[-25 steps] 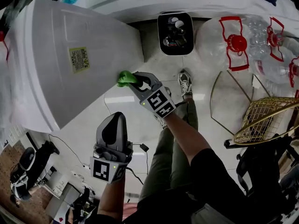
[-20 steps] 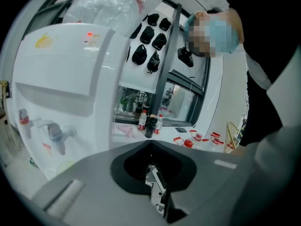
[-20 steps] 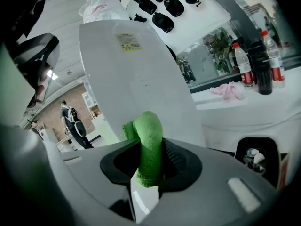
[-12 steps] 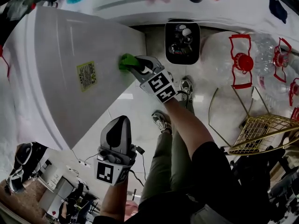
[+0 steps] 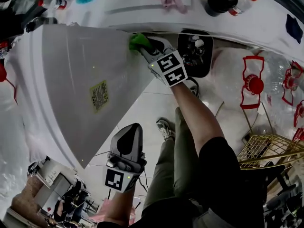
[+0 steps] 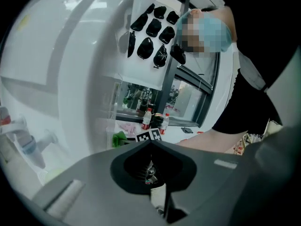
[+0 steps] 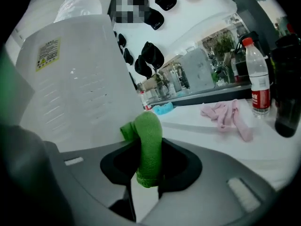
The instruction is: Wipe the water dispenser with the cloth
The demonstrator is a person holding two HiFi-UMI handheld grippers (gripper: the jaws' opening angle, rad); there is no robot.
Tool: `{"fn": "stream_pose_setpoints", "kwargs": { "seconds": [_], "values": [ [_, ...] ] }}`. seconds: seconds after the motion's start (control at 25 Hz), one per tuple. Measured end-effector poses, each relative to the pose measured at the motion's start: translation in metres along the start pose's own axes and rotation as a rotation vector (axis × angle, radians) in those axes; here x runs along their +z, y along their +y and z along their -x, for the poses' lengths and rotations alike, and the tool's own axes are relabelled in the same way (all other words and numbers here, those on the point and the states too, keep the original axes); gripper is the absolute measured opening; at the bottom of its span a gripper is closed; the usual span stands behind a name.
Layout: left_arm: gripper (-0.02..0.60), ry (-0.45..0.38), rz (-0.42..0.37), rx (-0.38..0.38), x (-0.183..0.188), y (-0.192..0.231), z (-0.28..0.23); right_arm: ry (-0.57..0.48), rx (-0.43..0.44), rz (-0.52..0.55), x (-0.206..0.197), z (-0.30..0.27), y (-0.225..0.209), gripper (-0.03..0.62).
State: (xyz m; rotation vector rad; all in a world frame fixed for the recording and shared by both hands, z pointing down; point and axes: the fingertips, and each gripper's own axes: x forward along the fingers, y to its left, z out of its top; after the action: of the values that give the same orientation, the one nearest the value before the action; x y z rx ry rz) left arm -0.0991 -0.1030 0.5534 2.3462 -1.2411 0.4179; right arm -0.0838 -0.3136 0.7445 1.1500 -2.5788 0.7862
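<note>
The right gripper (image 5: pixel 146 45) reaches up and forward, its jaws pinching a green cloth (image 5: pixel 138 41). The right gripper view shows the cloth as a rolled strip clamped between the two jaws, its free end curling over towards the water dispenser (image 5: pixel 66 80). In the head view the cloth sits at the far top corner of the dispenser's broad white side panel and seems to be pressed against it, just under the edge of the counter (image 5: pixel 118 4). A yellow label (image 5: pixel 99 95) is stuck on that same panel, well below the cloth. The left gripper (image 5: pixel 133 127) hangs low, beside the near bottom edge of the dispenser and clear of it. Its own view shows the jaws pressed together with nothing between them. On the counter behind the dispenser lie a pink rag (image 7: pixel 227 115) and a teal one (image 7: pixel 163 108), and to the right of the pink rag stand a water bottle (image 7: pixel 257 81) with a red cap and a dark bottle (image 7: pixel 288 91). On the floor to the right of the dispenser are a black bin (image 5: pixel 195 51), large clear water jugs (image 5: pixel 251 82) with red handles and a gold wire basket (image 5: pixel 270 151).
</note>
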Motion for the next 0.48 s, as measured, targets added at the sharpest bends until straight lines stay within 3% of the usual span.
{"fn": "stream_pose_setpoints", "kwargs": {
  "seconds": [0.28,0.48],
  "values": [
    [0.002,0.0,-0.008,-0.008,0.006,0.003,-0.005,-0.027,-0.067,-0.019,0.016,0.001,-0.02,0.114],
    [0.002,-0.013,-0.033,-0.027,0.01,0.001,0.005,-0.065,-0.078,-0.045,0.016,0.03,-0.003,0.114]
  ]
}}
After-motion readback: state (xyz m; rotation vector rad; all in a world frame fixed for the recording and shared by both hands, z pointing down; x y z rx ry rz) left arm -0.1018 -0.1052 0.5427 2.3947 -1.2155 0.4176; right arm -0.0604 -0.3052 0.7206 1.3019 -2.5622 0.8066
